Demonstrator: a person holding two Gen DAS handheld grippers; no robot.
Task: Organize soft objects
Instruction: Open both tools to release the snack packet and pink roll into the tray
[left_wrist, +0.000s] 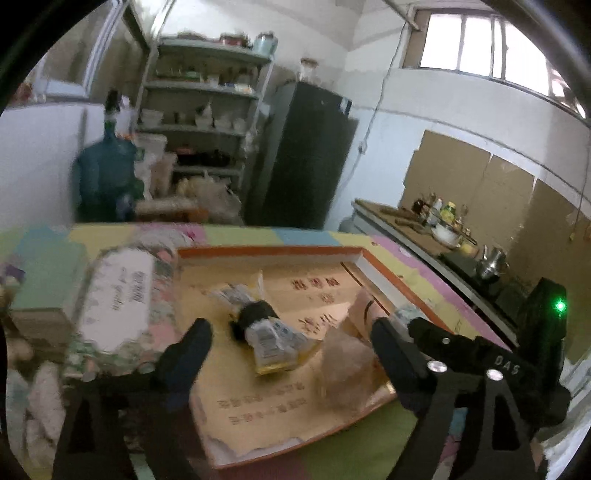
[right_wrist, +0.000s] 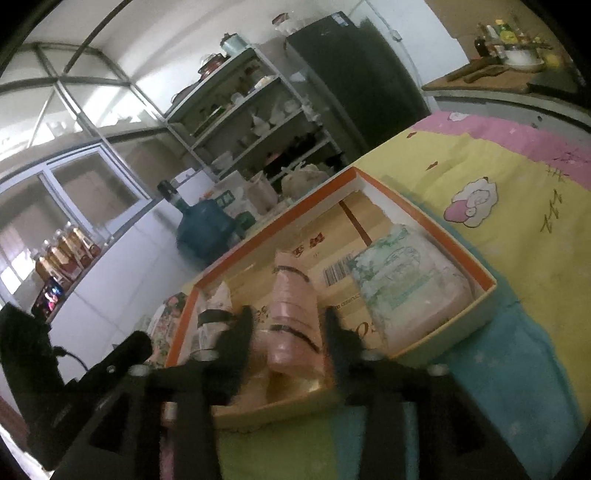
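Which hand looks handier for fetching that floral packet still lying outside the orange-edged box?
Probably the left. The floral packet lies just left of the box, right beside the left tool, whose jaws stand wide and empty. The right tool is over the box's other side, straddling a pink roll.

One tray (right_wrist: 491, 284) — three bundles (right_wrist: 293, 321)
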